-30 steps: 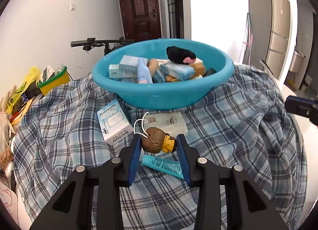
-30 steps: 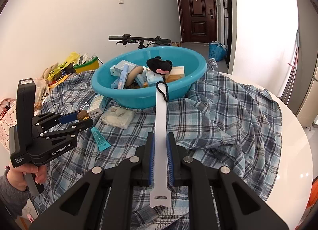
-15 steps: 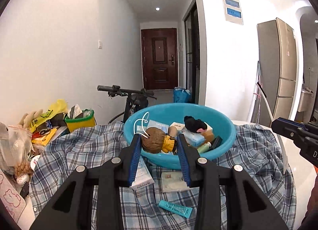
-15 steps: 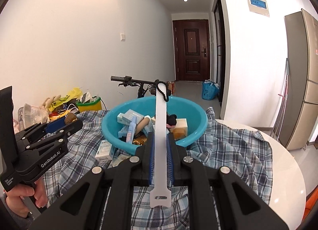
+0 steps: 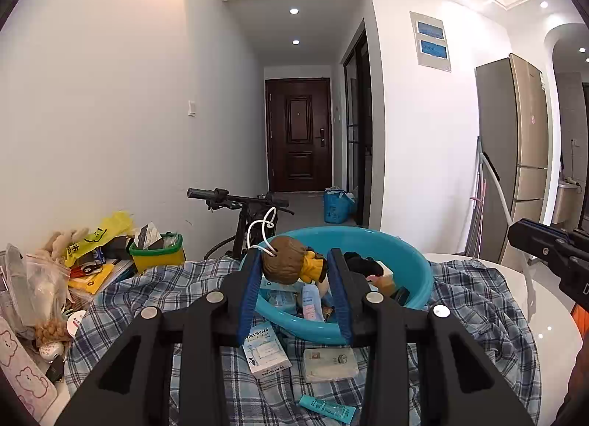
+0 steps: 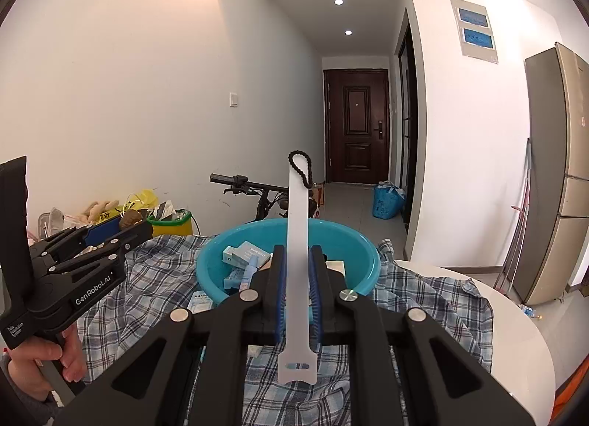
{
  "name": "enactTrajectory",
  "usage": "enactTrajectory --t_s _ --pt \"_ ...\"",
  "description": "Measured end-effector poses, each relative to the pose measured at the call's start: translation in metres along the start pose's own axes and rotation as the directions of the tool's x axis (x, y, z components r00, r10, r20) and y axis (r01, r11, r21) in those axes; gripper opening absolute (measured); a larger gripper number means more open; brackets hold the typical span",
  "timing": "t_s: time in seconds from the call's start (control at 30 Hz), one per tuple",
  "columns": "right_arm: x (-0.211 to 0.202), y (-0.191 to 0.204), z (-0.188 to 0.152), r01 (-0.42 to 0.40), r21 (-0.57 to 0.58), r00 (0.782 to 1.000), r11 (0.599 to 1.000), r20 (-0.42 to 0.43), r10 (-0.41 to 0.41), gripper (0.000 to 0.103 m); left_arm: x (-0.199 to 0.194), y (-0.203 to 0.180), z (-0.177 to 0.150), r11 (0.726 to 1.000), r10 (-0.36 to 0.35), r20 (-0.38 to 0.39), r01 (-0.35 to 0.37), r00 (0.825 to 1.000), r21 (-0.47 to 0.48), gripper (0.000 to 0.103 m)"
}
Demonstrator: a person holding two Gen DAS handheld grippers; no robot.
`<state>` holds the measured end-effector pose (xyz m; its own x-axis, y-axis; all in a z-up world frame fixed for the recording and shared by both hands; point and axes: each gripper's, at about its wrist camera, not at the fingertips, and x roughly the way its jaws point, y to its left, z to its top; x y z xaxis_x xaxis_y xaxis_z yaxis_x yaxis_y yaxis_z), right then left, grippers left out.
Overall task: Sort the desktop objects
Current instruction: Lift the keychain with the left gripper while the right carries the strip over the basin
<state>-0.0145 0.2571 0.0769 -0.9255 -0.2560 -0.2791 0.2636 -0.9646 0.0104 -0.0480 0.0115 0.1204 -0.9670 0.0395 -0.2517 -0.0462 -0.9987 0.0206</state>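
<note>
Your left gripper pinches the brown-haired doll keychain in the air over the near rim of the blue basin, while your right gripper clamps the white strap upright above the plaid cloth.

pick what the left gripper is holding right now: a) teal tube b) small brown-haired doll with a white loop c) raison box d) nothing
b: the left gripper is shut on the small brown-haired doll, white loop sticking up, while the teal tube and the Raison box lie on the plaid cloth below.
</note>
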Motion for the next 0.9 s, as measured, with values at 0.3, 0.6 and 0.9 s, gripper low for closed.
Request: enactTrajectory --t_s 0.3,0.6,0.9 --pt "0.004 0.003 0.006 -0.001 -0.015 1.0 1.0 0.007 0.001 0.011 0.009 0.0 0.004 1.0 -0.016 0.001 0.016 1.0 -0.005 0.038" --pt "0.034 0.004 0.013 -0.009 -0.005 1.0 1.0 0.001 0.009 0.011 0.049 0.009 0.018 0.995 -0.078 -0.029 0.076 0.997 -0.066 0.038" --pt "0.064 0.009 0.022 -0.001 -0.019 1.0 1.0 0.023 0.002 0.011 0.089 0.013 0.03 0.997 -0.049 0.01 0.05 0.999 -0.066 0.039"
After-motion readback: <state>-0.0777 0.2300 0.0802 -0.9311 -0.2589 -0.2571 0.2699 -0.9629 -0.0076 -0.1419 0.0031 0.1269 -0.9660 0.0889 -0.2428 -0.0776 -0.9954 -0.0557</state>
